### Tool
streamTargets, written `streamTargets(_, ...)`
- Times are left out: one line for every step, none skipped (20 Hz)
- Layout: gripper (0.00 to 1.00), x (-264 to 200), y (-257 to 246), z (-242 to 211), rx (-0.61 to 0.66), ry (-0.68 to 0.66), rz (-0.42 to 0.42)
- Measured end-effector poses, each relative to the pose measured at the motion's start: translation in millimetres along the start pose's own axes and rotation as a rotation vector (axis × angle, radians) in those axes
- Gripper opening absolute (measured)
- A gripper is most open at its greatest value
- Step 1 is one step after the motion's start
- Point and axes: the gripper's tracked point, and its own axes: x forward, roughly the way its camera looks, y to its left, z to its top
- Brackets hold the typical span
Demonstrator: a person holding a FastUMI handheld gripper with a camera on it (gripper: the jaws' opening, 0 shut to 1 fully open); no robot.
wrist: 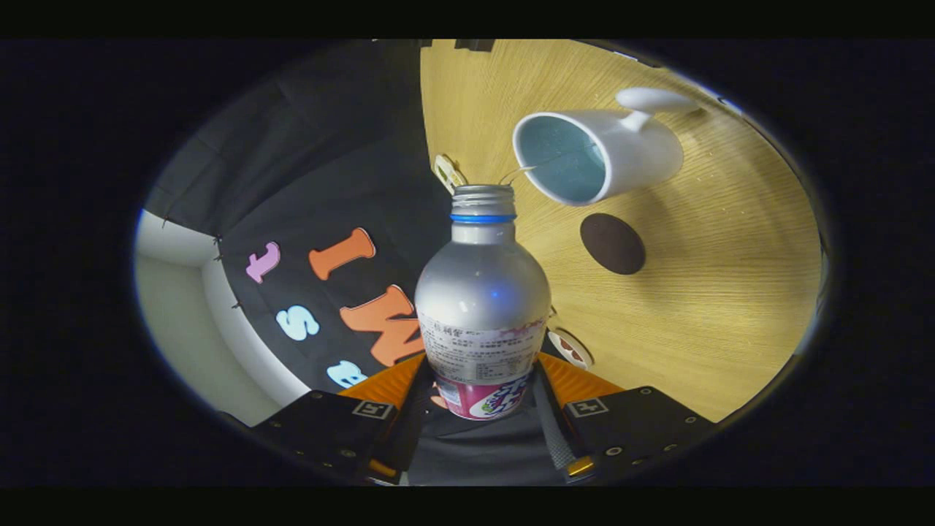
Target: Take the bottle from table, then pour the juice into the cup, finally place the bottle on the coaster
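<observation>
Fingers (483,409) clenched on the lower body of the bottle (482,307), one pressing each side. Bottle silver, uncapped, blue ring under the threaded neck, mouth pointing toward the cup (595,150). View rolled, so the wooden worktop (730,292) rises on one side. Cup white with pale blue inside, handle turned away, just beyond the bottle's mouth. Thin thread near the cup's rim, possibly juice, too faint to confirm. Dark round coaster (612,243) beside the cup.

Looks like a staged recording booth, not a real home. There's a light wooden table (730,307) backed by black cloth (329,146) pinned up as the wall, with a plain pale wall (175,321) behind it.
</observation>
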Motion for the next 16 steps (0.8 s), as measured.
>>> streamTargets(0.71, 3, 2, 0, 0.005, -0.002, 0.001)
streamTargets(0.71, 5, 1, 1, 0.007, -0.003, -0.001)
streamTargets(0.71, 5, 1, 0, 0.01, -0.006, -0.004)
streamTargets(0.71, 4, 2, 1, 0.016, -0.005, -0.003)
streamTargets(0.71, 4, 1, 1, 0.024, -0.006, -0.002)
streamTargets(0.71, 3, 1, 2, 0.03, -0.006, -0.003)
streamTargets(0.71, 3, 0, 3, 0.035, -0.007, -0.002)
streamTargets(0.71, 2, 3, 5, 0.042, -0.01, 0.005)
streamTargets(0.71, 2, 5, 6, 0.051, -0.014, 0.011)
streamTargets(0.71, 0, 5, 8, 0.057, -0.02, 0.015)
streamTargets(0.71, 0, 4, 10, 0.057, -0.025, 0.014)
streamTargets(0.71, 0, 4, 10, 0.058, -0.029, 0.012)
streamTargets(0.71, 0, 5, 10, 0.063, -0.03, 0.013)
streamTargets(0.71, 0, 7, 10, 0.07, -0.029, 0.015)
streamTargets(0.71, -1, 7, 10, 0.073, -0.027, 0.017)
streamTargets(0.71, -1, 7, 9, 0.077, -0.022, 0.02)
